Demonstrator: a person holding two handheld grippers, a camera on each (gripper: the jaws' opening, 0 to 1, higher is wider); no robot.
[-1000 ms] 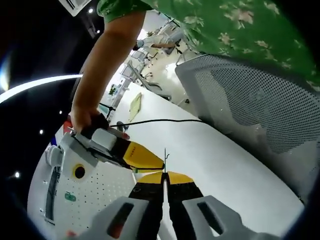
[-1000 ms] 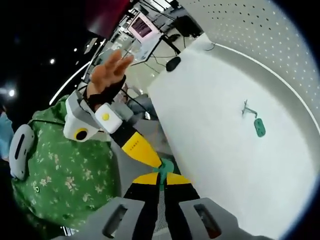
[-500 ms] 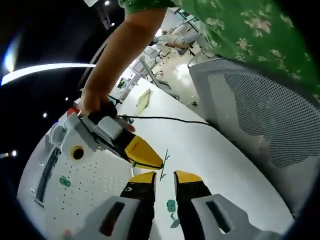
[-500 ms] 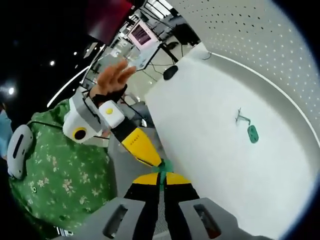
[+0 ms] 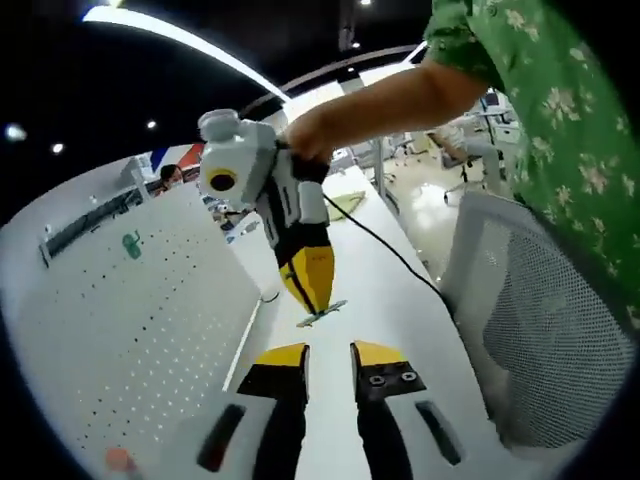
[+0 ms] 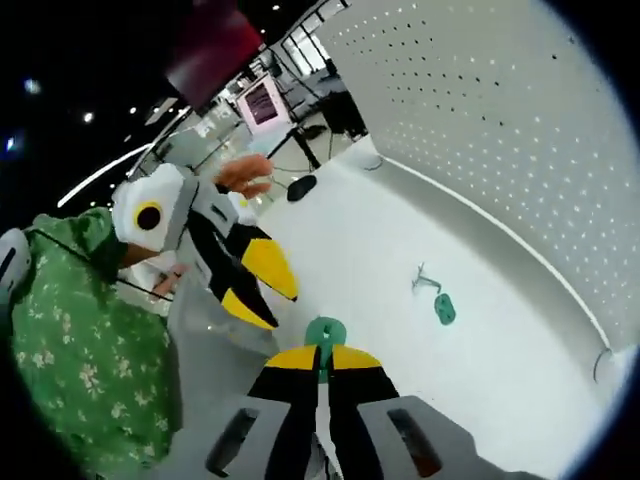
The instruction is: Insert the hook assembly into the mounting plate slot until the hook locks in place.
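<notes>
The white pegboard [image 6: 500, 130] is seen standing at the table [image 6: 380, 300] edge. A second green hook assembly [image 6: 438, 303] lies loose below it. The right tool [image 6: 322, 362] is clamped on a hook assembly [image 6: 324, 333]; the left tool [image 5: 328, 352], parted and empty, is seen just beside.

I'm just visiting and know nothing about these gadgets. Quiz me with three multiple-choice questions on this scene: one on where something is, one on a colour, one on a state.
1. Where does the spare green hook piece lie?
A. on the white table
B. on the chair
C. on the floor

2. What colour are the gripper tips?
A. red
B. yellow
C. blue

3. How are the left gripper jaws?
A. shut on a hook
B. shut on a cable
C. apart, holding nothing

Answers: 1 A, it rests on the table beside the pegboard. 2 B, yellow shows on both grippers. 3 C, table shows through the gap, while the right gripper pinches a green part.
</notes>
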